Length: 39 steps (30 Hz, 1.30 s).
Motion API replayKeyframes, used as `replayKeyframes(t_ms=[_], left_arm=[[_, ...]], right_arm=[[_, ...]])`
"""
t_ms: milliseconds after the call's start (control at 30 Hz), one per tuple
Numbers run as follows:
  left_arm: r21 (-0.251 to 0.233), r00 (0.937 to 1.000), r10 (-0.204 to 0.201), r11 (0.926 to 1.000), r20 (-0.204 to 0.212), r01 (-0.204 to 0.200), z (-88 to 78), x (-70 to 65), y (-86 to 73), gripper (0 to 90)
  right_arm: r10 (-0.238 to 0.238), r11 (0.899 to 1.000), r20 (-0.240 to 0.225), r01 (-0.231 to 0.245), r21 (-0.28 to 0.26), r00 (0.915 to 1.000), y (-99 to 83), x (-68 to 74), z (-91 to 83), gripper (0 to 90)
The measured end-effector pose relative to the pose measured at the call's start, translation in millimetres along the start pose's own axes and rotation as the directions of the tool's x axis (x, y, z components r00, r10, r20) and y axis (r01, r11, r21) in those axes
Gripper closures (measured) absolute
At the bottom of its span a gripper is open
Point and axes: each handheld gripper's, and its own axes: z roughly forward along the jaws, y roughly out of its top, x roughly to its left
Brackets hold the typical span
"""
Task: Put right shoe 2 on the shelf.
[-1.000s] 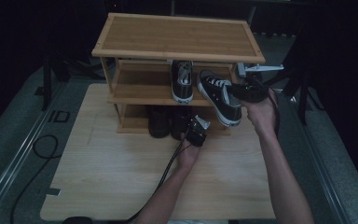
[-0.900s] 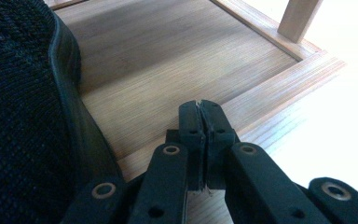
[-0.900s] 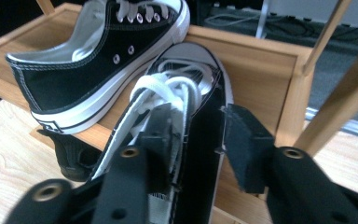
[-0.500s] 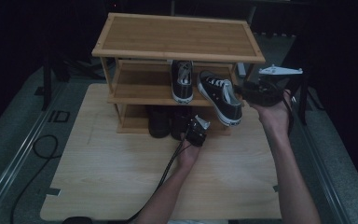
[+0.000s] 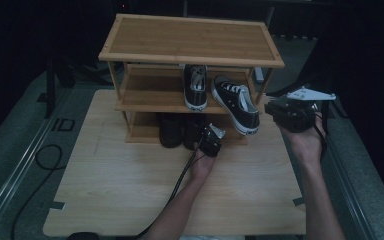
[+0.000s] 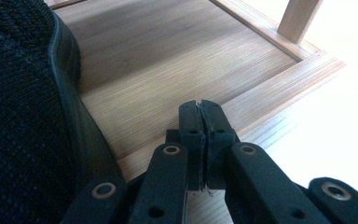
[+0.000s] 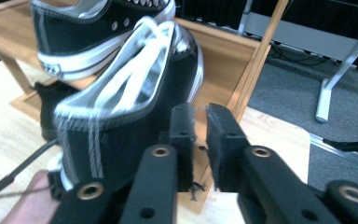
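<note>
Straightening the sneaker on the rack
The overhanging sneaker (image 5: 236, 104) sits askew on the middle shelf (image 5: 150, 95); right claw (image 7: 199, 122), empty, has just been closing; left claw (image 6: 200, 119) clenched. Regrip its heel, push inward squarely.

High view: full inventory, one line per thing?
Rack: 1, light wood, three tiers, back of board.
Sneakers: 2, black with white soles and laces, middle shelf; the right one juts over the front edge.
Dark shoes: apparently 2, black, bottom shelf.
Board: 1, pale wood, under rack.
Cable: 1, black, on grey floor at left.
Left gripper: black, shut, at bottom shelf.
Right gripper: black, jaws just closed, empty, right of rack.
</note>
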Motion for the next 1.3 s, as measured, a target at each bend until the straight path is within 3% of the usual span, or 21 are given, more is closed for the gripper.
replayKeyframes(t_ms=[67, 267, 367, 433, 933, 1233, 1300], left_arm=[[0.000, 1.0000, 0.000, 1.0000, 0.000, 0.000, 0.0, 0.0, 0.0, 88.4], [-0.001, 1.0000, -0.006, 1.0000, -0.002, 0.006, 0.5, 0.3, 0.3, 88.0], [0.001, 0.9999, -0.014, 0.9999, 0.002, 0.014, 0.8, 1.4, 0.7, 87.9], [0.000, 0.9999, -0.016, 0.9999, 0.000, 0.016, 1.1, 1.4, 0.9, 87.9], [-0.001, 0.9999, -0.010, 1.0000, -0.008, 0.010, 2.2, 0.8, 1.6, 89.9], [-0.001, 0.9999, -0.010, 1.0000, -0.011, 0.010, 2.2, 0.5, 1.5, 90.0], [0.001, 0.9999, -0.012, 0.9999, -0.011, 0.012, 2.1, 0.8, 1.6, 90.0]], right_arm=[[-0.007, 1.000, -0.007, 0.007, 0.017, 1.0000, -10.9, 3.0, -3.6, 88.6], [-0.035, 0.998, -0.039, 0.037, 0.051, 0.9986, -37.3, 12.1, -8.2, 89.4], [-0.021, 0.999, -0.092, 0.026, 0.048, 0.9956, -46.1, 14.8, -10.9, 89.5], [-0.033, 0.998, -0.103, 0.039, 0.051, 0.9942, -49.6, 17.5, -11.2, 89.6], [-0.033, 0.999, -0.147, 0.038, 0.033, 0.9885, -51.5, 20.2, -4.6, 90.0], [-0.044, 0.999, -0.160, 0.048, 0.021, 0.9861, -51.0, 25.3, 0.6, 90.0], [-0.052, 0.998, -0.142, 0.055, 0.019, 0.9885, -48.9, 27.9, 4.1, 90.0]])
